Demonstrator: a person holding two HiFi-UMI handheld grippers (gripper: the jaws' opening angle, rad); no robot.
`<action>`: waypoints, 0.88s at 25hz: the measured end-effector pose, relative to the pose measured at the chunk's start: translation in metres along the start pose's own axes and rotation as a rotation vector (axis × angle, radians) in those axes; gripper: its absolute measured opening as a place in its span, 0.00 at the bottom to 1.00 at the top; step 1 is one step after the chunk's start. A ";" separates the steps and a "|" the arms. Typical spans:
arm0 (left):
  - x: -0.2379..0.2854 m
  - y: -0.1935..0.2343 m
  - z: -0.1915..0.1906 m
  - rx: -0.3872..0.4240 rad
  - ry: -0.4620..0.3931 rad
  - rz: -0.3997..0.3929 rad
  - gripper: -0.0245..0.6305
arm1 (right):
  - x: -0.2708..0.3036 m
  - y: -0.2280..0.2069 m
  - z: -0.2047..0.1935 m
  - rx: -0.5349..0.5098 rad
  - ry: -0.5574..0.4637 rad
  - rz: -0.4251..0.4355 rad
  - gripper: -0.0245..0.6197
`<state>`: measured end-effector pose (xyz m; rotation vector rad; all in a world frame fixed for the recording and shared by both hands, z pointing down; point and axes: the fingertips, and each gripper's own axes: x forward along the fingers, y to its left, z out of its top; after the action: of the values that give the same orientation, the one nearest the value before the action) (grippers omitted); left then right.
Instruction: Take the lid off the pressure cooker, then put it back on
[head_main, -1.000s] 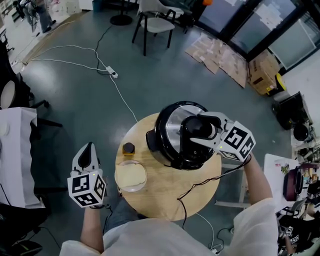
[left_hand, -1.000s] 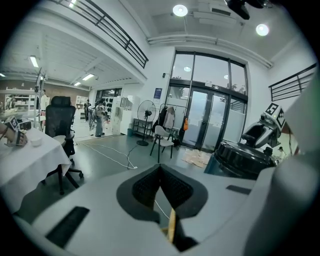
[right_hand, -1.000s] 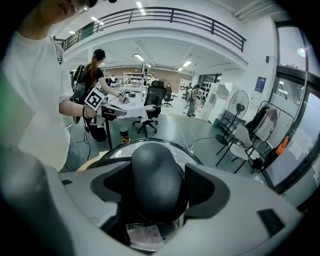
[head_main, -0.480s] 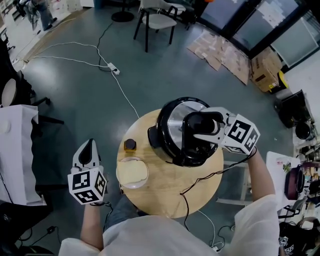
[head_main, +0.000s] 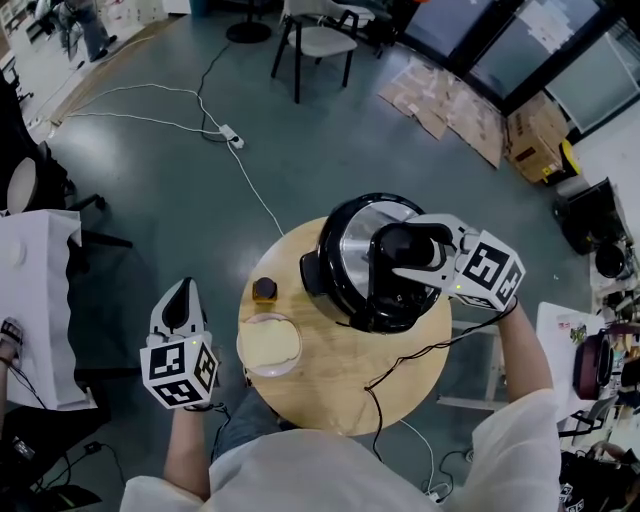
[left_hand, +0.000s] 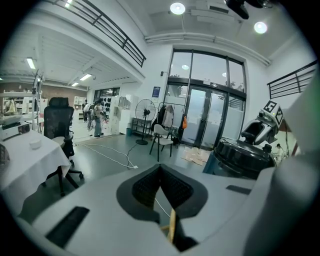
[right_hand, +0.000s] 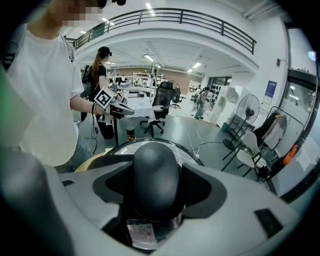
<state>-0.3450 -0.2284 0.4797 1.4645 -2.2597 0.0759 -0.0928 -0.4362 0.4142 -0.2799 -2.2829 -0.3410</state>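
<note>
The pressure cooker (head_main: 335, 270) stands on the round wooden counter (head_main: 330, 400), just right of centre in the head view. It has a black body, and its steel-topped lid (head_main: 352, 240) sits on it. My right gripper (head_main: 415, 252) reaches in from the right of the frame and over the lid. Its fingers have just been closing, and they now sit pressed against both sides of the lid's black handle (head_main: 395, 250). In the right gripper view that rounded handle (right_hand: 156, 170) fills the space between the two pads, with the lid's rim curving behind it.

My left gripper (head_main: 180, 298) hangs off the counter's left edge, at the lower left of the head view, apart from everything on the counter. Its fingers are pressed together at the tips with nothing between them, and it points out over the grey floor (head_main: 150, 190). In the left gripper view the cooker shows at the right.

On the left part of the counter, a shallow dish (head_main: 270, 345) with something pale in it lies near the edge. A small dark jar (head_main: 265, 290) stands just above it. A black cable (head_main: 410, 358) trails across the counter's lower right.
</note>
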 end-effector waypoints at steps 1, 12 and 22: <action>0.000 0.000 0.001 -0.001 -0.001 0.001 0.03 | 0.000 0.000 0.000 0.000 0.000 0.002 0.50; 0.002 0.000 0.003 0.004 -0.005 -0.005 0.03 | -0.008 0.001 0.003 0.009 -0.015 0.001 0.50; -0.002 -0.008 0.010 0.012 -0.023 -0.018 0.03 | -0.024 0.002 0.013 -0.002 -0.044 -0.051 0.50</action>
<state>-0.3409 -0.2328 0.4680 1.4994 -2.2674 0.0676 -0.0851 -0.4320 0.3880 -0.2327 -2.3358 -0.3672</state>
